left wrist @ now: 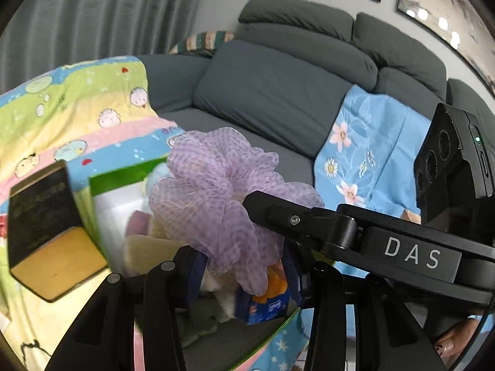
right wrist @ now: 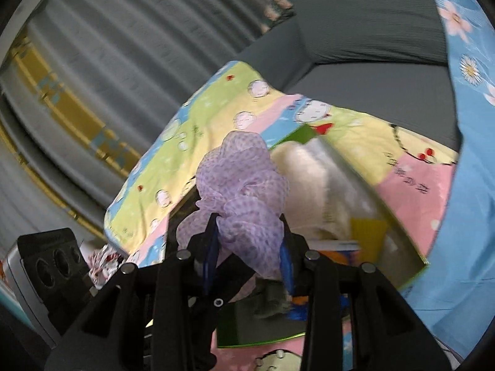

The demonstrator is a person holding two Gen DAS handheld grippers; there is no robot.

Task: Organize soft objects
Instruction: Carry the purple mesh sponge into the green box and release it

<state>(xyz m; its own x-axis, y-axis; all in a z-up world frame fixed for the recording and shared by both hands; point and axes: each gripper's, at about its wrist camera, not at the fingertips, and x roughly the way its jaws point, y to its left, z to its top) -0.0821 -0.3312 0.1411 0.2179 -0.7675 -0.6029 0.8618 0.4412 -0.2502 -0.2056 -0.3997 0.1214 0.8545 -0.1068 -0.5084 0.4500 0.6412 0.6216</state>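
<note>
Grey ribbed sofa (left wrist: 272,92); 2 grippers pinch ruffled lilac mesh scrunchie (left wrist: 213,191).

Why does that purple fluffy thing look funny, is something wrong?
Nothing is broken. The purple mesh scrunchie is pinched by both the left gripper and the right gripper at once, so it hangs bunched above the green-edged box of soft things instead of lying inside it.

Box (right wrist: 414,266) contents blurred, partly hidden
</note>
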